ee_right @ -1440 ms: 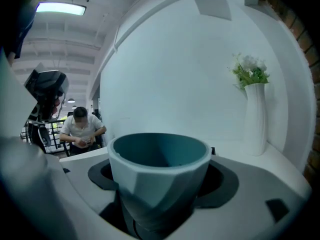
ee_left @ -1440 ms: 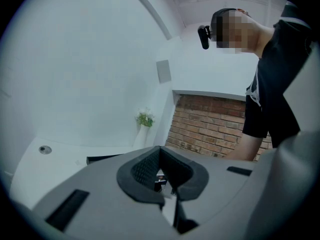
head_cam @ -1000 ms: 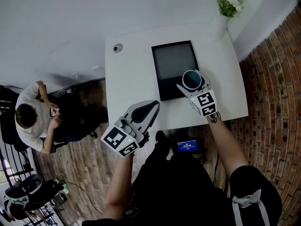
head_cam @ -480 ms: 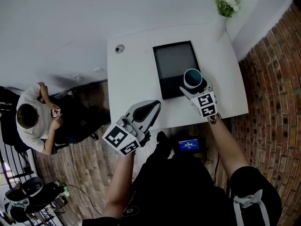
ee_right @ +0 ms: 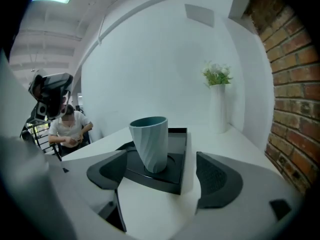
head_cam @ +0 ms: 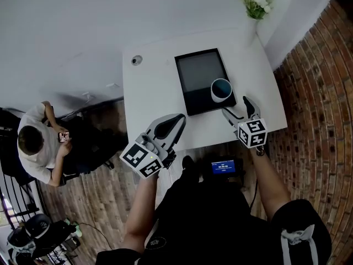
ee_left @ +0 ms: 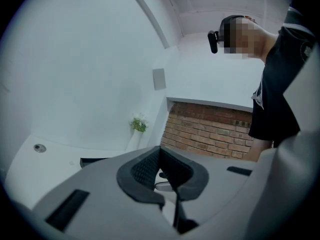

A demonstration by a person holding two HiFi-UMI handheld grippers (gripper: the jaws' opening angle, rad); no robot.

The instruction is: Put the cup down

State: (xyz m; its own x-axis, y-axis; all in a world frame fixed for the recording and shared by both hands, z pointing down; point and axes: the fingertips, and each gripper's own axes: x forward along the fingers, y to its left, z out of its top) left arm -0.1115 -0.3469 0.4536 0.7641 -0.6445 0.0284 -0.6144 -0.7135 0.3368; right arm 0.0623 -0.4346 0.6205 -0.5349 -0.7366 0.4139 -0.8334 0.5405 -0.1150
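In the head view, the cup (head_cam: 221,89) stands upright on the dark tray (head_cam: 196,73), a little right of the middle of the frame, on the white tabletop (head_cam: 151,93). The right tongs (head_cam: 238,108) are just below and to the right of the cup. They are near it but not touching, and they point up and left at it. The left tongs (head_cam: 168,127) are lower left, well apart from the cup, so the right hand is the nearer one. In the left gripper view, the left tongs (ee_left: 170,199) are pressed together with nothing in them. In the right gripper view, the right tongs (ee_right: 161,178) are spread wide and have just been opening, and nothing is between them. The cup (ee_right: 151,141) stands straight ahead, just past the tips, on the tray's near corner (ee_right: 172,180). I think the cup is already put down, so the right tongs only need to pull straight back.
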